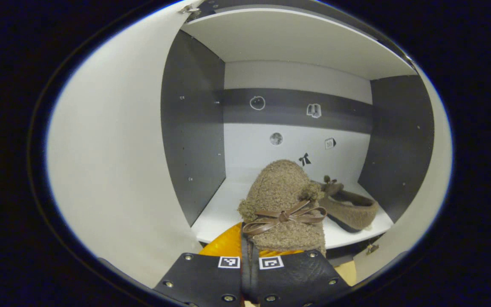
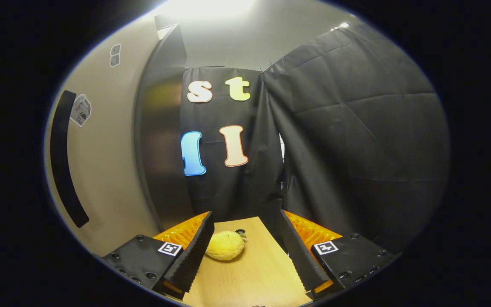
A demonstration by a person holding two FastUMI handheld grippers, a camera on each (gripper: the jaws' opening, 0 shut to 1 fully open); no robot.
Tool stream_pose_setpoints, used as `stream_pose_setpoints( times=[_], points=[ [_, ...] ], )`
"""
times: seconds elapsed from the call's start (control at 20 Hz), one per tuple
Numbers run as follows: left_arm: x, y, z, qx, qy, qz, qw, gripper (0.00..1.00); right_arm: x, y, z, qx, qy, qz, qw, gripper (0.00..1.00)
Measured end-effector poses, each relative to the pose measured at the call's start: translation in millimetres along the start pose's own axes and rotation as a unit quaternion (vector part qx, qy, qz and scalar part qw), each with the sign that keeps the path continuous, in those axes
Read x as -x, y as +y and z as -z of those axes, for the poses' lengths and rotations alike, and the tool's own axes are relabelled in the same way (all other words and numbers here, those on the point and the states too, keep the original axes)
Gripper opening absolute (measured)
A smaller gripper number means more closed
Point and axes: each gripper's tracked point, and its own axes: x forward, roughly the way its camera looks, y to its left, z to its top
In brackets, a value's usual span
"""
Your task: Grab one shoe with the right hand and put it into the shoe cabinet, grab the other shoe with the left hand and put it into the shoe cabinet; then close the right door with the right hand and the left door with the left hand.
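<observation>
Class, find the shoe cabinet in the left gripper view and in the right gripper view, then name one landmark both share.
Left gripper view: shoe cabinet at centre, doors open, the held shoe in front of it.
Right gripper view: far left, the pale panel with a long black handle, probably its open right door.
Shared landmark: the wooden table top, low in both.

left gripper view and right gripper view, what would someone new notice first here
In the left gripper view, a fuzzy brown shoe with a bow is clamped in the left gripper at the open shoe cabinet, whose shelf already holds its mate. In the right gripper view, the right gripper hangs open over a wooden table with a yellow fruit.
</observation>
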Motion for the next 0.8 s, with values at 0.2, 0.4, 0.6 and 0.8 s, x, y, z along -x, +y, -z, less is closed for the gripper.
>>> stream_pose_setpoints(
  times=[0.2, 0.4, 0.6, 0.8],
  points=[
    [-31.5, 0.8, -21.5, 0.009, -0.013, -0.005, 1.000, 0.01, 4.1, -10.1, 0.4, -0.010, -0.003, 0.015, 1.000, 0.92],
    [-64.8, 1.6, -32.0, 0.026, -0.016, -0.009, 0.999, 0.01, 7.8, -17.5, 3.8, -0.014, 0.000, 0.025, 1.000, 0.92],
    [-93.8, -0.7, -40.0, 0.029, -0.020, -0.008, 0.999, 0.01, 8.7, -19.6, 4.4, -0.019, 0.000, 0.026, 0.999, 0.92],
    [-120.8, -7.4, -31.4, 0.016, -0.009, -0.002, 1.000, 0.01, 9.3, -22.1, 5.9, -0.016, 0.001, 0.034, 0.999, 0.92]
  ],
)
